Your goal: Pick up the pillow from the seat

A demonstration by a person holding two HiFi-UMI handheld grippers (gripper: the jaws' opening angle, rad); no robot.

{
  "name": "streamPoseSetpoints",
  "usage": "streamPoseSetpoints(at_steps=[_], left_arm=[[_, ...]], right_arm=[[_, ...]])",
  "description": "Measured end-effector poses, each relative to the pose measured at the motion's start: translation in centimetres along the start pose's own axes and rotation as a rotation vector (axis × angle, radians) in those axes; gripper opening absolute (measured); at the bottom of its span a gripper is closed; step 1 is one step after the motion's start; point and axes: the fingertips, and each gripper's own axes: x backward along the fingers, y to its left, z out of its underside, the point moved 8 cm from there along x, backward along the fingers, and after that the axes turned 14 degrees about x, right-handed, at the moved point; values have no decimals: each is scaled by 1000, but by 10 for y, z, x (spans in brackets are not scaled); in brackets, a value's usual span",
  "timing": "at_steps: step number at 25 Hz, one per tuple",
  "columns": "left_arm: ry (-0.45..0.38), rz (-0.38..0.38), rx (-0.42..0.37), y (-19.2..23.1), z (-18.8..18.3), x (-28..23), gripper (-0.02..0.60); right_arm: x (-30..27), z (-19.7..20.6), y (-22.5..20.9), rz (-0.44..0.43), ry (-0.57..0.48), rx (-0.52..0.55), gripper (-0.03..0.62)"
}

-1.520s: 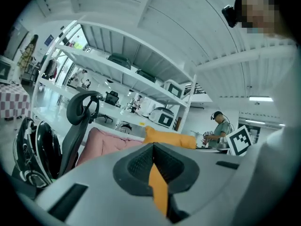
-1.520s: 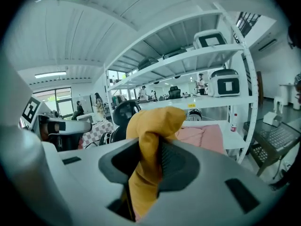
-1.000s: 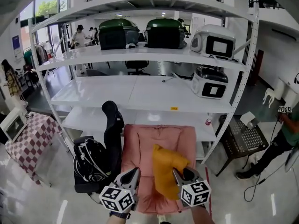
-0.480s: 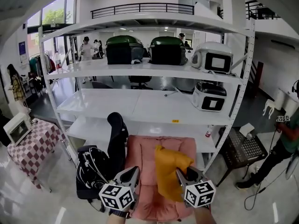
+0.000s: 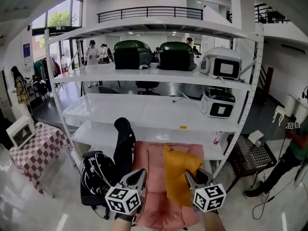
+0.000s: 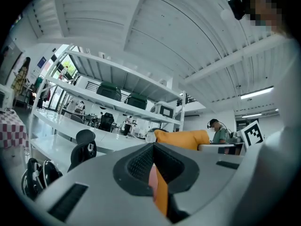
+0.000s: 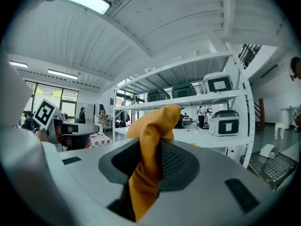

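Right claw (image 5: pixel 195 176): pinching a fold of the orange pillow (image 5: pixel 179 174); in the right gripper view the fabric fills the gap between the two dark pads, is bunched there, and rises above the jaw tips to a rounded peak; the jaws stand partly closed on it. Pillow: stands upright just ahead of and to the left of the right claw, its upper corner above the claw and its lower end below it; the pink seat (image 5: pixel 149 172) lies behind and beneath it; whether the lower end is clear of the seat cannot be told. Left claw (image 5: pixel 138 176): jaws pressed almost together, with only a thin slit between the pads; through the slit show slivers of pink and orange that lie beyond; nothing is gripped. In the head view the left claw sits to the left of the pillow, apart from it, with a strip of pink seat between the two; in the left gripper view the pillow appears ahead and to the right of the jaw tips. Both claws are side by side at about the same height. Surroundings: a black office chair (image 5: pixel 123 143) ahead and to the left of the left claw, beside the seat; a black bag (image 5: pixel 96 174) further left of that claw; a white shelf rack (image 5: pixel 144 107) well ahead of both claws, carrying two green-lidded bins (image 5: pixel 132 53) and white appliances (image 5: pixel 217 101); a person (image 5: pixel 293 153) well off to the right of the right claw.
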Motion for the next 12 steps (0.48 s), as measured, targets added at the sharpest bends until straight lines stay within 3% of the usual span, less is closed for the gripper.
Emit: streamPoseSetpoints(at_steps=[12], left_arm=[[-5, -1, -3, 1, 0, 0, 5]], right_arm=[[0, 1, 4, -4, 6, 15, 103]])
